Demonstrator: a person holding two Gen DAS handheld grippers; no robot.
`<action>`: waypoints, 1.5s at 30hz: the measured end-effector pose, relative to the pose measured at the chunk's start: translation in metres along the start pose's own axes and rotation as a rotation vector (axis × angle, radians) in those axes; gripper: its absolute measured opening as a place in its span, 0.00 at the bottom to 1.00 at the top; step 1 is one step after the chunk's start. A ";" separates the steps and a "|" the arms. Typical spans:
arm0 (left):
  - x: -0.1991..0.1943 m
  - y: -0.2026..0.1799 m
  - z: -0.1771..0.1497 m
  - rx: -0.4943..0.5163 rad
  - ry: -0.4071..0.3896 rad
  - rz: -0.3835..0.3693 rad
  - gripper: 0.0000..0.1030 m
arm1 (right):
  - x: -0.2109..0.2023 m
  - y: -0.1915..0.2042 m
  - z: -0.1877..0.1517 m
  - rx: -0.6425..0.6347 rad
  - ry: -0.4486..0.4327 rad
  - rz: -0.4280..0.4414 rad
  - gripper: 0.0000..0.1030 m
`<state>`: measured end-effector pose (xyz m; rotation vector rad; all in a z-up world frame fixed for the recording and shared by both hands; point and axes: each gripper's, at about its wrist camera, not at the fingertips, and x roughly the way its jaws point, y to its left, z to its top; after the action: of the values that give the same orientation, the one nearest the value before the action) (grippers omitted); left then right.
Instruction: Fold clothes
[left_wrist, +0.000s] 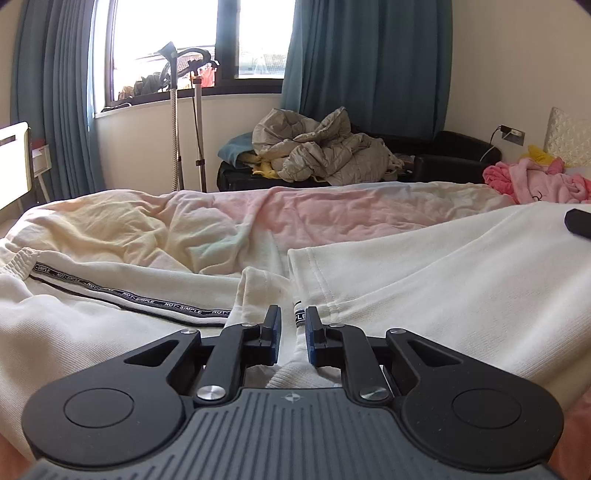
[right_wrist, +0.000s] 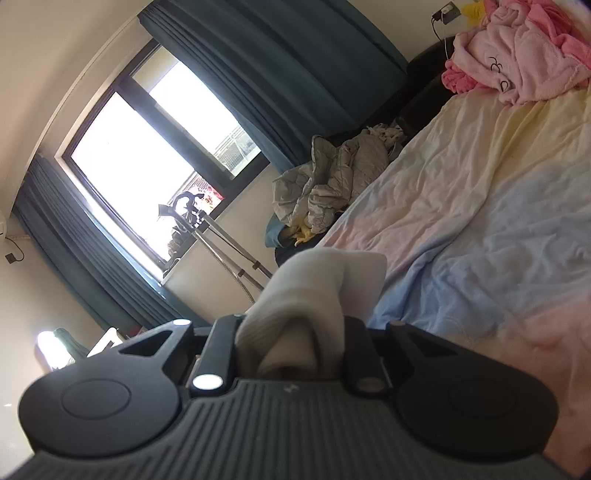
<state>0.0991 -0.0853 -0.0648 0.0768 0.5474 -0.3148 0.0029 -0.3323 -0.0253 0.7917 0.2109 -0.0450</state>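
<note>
A white garment (left_wrist: 424, 280) with a black-and-white lettered stripe (left_wrist: 147, 301) lies spread over the near part of the bed. My left gripper (left_wrist: 293, 317) sits low on it, its jaws close together with a raised fold of the white cloth between the blue pads. In the right wrist view my right gripper (right_wrist: 295, 325) is lifted and rolled to one side. It is shut on a bunched end of the white garment (right_wrist: 317, 280), which hides its fingertips. A small black tip (left_wrist: 578, 221) shows at the right edge over the cloth; I cannot tell what it is.
The bed has a rumpled pastel sheet (left_wrist: 240, 218). Pink clothes (left_wrist: 535, 181) are heaped at its far right corner. Beyond the bed a grey quilted pile (left_wrist: 325, 151) lies on dark furniture, and a stand (left_wrist: 177, 122) rises before the window with blue curtains.
</note>
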 end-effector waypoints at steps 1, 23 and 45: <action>0.005 -0.014 -0.003 0.017 0.012 -0.030 0.16 | -0.006 -0.001 0.006 -0.011 -0.030 -0.009 0.18; -0.068 0.031 -0.006 0.135 0.044 -0.054 0.47 | -0.010 -0.002 0.011 -0.245 -0.190 -0.118 0.18; -0.164 0.245 -0.008 -0.377 -0.257 0.123 0.53 | 0.062 0.227 -0.138 -0.791 -0.264 -0.049 0.18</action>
<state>0.0392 0.1934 0.0112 -0.2904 0.3375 -0.0947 0.0666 -0.0725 0.0268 -0.0110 -0.0126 -0.1038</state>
